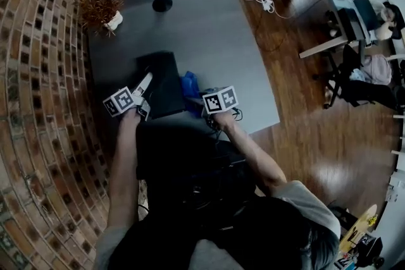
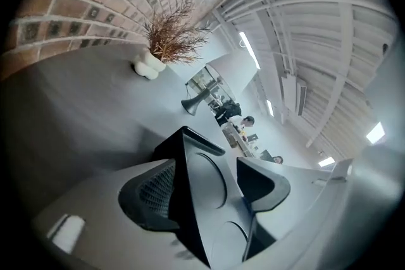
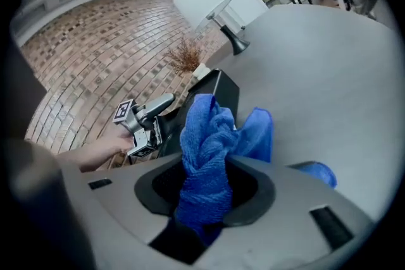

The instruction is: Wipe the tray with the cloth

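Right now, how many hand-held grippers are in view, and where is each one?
2. The left hand-held gripper grips the black tray at its left edge; the right hand-held gripper holds the blue cloth just right of the tray. None seems hidden.

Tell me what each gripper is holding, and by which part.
The left gripper clamps the black tray by its edge. The right gripper pinches the blue cloth at a bunched fold, with the rest sticking out beyond it.

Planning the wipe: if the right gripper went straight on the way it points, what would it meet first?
Probably the black tray, just past the blue cloth that the right gripper grips; depth is unclear.
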`<act>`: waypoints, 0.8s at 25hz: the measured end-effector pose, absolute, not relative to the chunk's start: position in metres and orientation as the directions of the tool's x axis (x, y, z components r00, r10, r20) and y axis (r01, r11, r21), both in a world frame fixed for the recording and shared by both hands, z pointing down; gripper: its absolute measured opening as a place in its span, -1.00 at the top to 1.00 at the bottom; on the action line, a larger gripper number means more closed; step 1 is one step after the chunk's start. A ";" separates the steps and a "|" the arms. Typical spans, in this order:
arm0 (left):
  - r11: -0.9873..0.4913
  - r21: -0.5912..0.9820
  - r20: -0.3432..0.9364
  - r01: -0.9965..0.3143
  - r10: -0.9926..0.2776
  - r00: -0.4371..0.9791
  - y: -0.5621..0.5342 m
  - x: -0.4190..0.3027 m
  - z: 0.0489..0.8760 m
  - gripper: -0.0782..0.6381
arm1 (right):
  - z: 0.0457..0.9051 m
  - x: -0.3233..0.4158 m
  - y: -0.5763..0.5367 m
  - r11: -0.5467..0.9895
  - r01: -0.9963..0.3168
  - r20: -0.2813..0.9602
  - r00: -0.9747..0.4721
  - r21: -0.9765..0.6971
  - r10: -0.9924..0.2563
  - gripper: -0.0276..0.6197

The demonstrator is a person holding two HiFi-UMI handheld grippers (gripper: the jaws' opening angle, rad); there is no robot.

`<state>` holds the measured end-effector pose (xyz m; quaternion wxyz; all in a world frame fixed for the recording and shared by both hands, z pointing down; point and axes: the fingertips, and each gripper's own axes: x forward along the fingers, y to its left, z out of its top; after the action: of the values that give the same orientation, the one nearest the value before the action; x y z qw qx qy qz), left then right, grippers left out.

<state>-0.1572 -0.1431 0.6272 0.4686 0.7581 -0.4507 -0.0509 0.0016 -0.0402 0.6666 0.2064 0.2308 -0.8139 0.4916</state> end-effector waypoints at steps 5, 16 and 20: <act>-0.292 0.671 0.362 -0.681 -0.673 0.645 -0.091 -0.138 0.603 0.04 | 0.650 0.033 -0.100 0.367 -0.610 0.524 -0.792 -0.702 -0.314 0.49; -0.356 0.616 0.421 -0.703 -0.606 0.675 -0.062 -0.106 0.616 0.11 | 0.660 -0.026 -0.178 0.380 -0.525 0.469 -0.851 -0.761 -0.235 0.49; -0.358 0.599 0.429 -0.716 -0.612 0.665 -0.065 -0.110 0.615 0.15 | 0.654 -0.019 -0.120 0.490 -0.468 0.483 -0.869 -0.736 -0.106 0.49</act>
<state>-0.1101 -0.0651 0.6152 0.3971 0.8214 -0.4041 0.0658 -0.0193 -0.1195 0.6544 0.1906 0.1704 -0.8418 0.4755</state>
